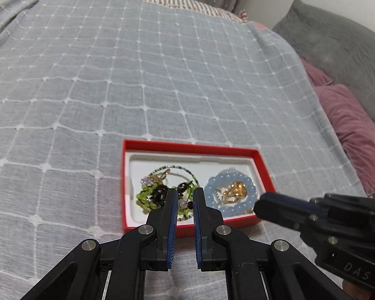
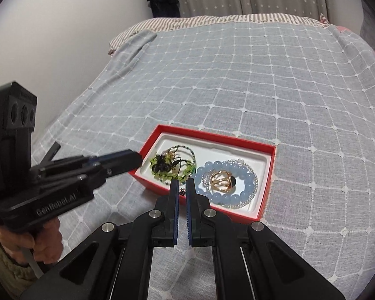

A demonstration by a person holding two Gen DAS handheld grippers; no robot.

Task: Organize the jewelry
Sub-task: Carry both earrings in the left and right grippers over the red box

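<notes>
1. Left gripper (image 1: 184,201): the jaws are standing narrow, almost together, with only a thin slot between the blue pads. Small beads are showing through that slot, but they are reading as part of the pile below; I cannot tell that anything is being pinched. Judgement: closed on nothing.
2. Right gripper (image 2: 183,187): the jaws are likewise drawn nearly together, nothing visibly clamped. A dark bead is showing in the gap, and it looks to be lying at the near rim of the box.
3. Both tools are hanging just above the near edge of the red box (image 1: 187,148), which is lying on the grey checked bedspread (image 1: 112,75).
4. Inside the white insert, the green bead bracelet (image 1: 143,195) with a dark tangle is sitting at the left, directly beyond the left gripper's tips. The pale blue bead bracelet (image 1: 213,187) is lying at the right, ringing a gold ring (image 1: 235,190).
5. From the right wrist view, a clear bead strand (image 2: 253,175) is curling round the blue bracelet's far side.
6. Risks, as judgement: a cord from the tangle may be snagging on a tip and dragging pieces out; a nudge on the near wall may be tipping the light box on soft bedding; the two tools, close together, may be colliding.
</notes>
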